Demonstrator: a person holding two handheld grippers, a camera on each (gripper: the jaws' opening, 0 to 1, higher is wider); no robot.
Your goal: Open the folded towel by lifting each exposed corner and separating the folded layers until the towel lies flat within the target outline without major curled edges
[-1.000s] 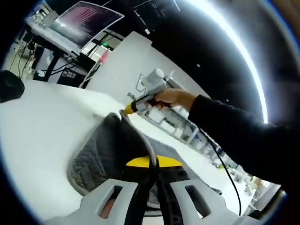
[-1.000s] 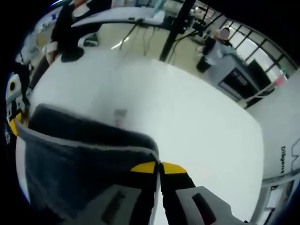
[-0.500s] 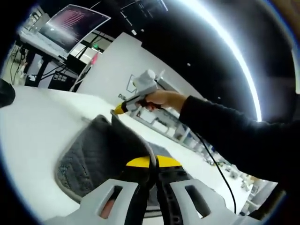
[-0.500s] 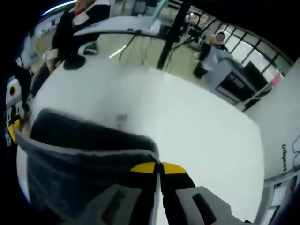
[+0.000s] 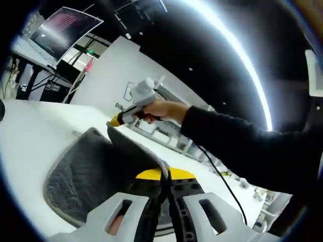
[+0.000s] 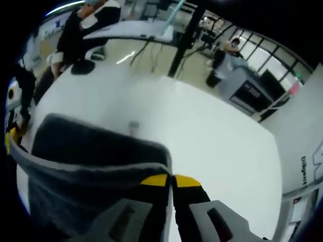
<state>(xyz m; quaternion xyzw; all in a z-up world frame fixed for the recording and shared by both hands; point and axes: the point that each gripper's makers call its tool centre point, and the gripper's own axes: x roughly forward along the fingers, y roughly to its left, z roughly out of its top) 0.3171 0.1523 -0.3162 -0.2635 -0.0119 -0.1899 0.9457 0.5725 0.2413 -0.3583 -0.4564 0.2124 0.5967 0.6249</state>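
1. In the left gripper view the left tongs [image 5: 162, 177] sit closed, their yellow tips pinching the grey towel [image 5: 96, 171] at its near edge.
2. In the right gripper view the right tongs [image 6: 170, 180] are likewise clamped on a corner of the towel [image 6: 96, 156], whose pale hem runs away from the tips toward the far corner.
3. The towel hangs between the two grips, lifted off the white counter [image 6: 212, 136], with a sagging belly of cloth; its lower part appears to touch the counter [image 5: 25, 131] in the left gripper view.
4. Farther out in that view, a hand [image 5: 164, 108] holds the right tongs at the towel's far corner.
5. To do this step well, I judge both grips should stay firm while the corners spread apart evenly until the hem is taut, then descend together so the cloth lays flat without a curled edge.
6. No target outline is discernible on the counter, so alignment cannot be judged.
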